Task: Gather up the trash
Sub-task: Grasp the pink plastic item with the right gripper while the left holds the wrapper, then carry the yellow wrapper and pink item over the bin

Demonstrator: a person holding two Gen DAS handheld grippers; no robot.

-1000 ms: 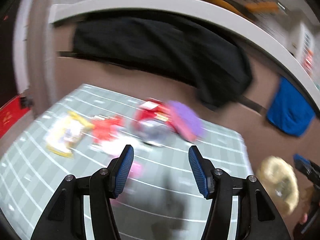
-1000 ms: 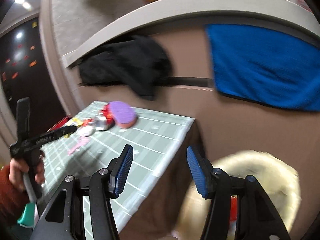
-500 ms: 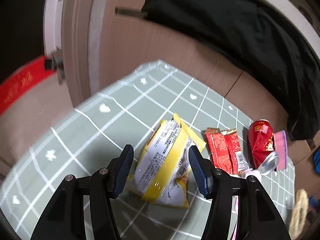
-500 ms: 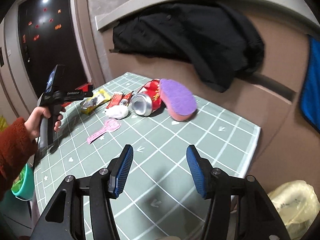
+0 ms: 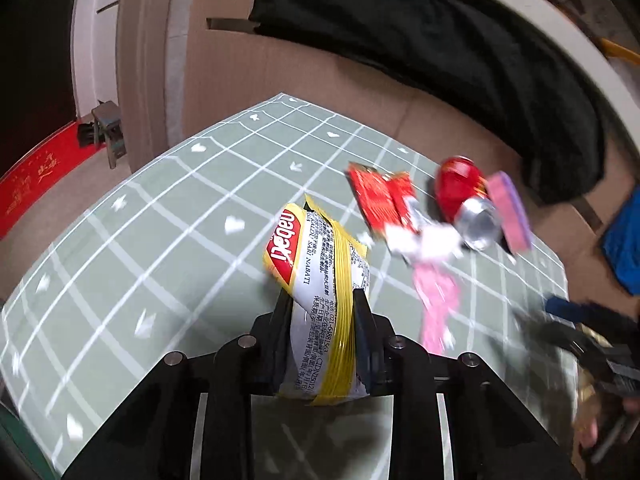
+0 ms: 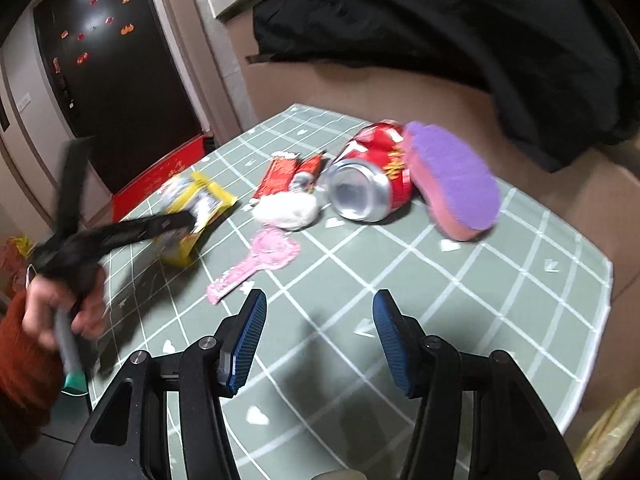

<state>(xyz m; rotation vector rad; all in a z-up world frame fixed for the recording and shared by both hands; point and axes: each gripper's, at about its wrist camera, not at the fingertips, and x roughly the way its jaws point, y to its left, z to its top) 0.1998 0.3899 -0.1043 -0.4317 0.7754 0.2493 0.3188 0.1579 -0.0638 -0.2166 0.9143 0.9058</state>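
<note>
My left gripper [image 5: 322, 300] is shut on a yellow and white snack wrapper [image 5: 320, 280] and holds it over the green checked table [image 5: 160, 240]; it also shows in the right wrist view [image 6: 196, 204]. Behind it lie a red wrapper [image 5: 380, 196], a white crumpled tissue [image 5: 432, 240], a pink wrapper [image 5: 438, 304], a crushed red can [image 5: 464, 196] and a purple-pink sponge [image 5: 512, 208]. My right gripper [image 6: 318, 320] is open and empty above the table, short of the pink wrapper [image 6: 260, 260], the can [image 6: 368, 184] and the sponge [image 6: 452, 180].
A black garment [image 6: 440, 20] hangs over the brown panel behind the table. A blue cloth [image 5: 624, 240] hangs at the right. A yellowish bag [image 6: 612, 432] sits below the table's right edge. A dark door [image 6: 112, 72] and a red mat [image 5: 36, 176] are at the left.
My left gripper has closed on the yellow snack wrapper and lifted it. My right gripper has moved closer over the table toward the trash and stays open.
</note>
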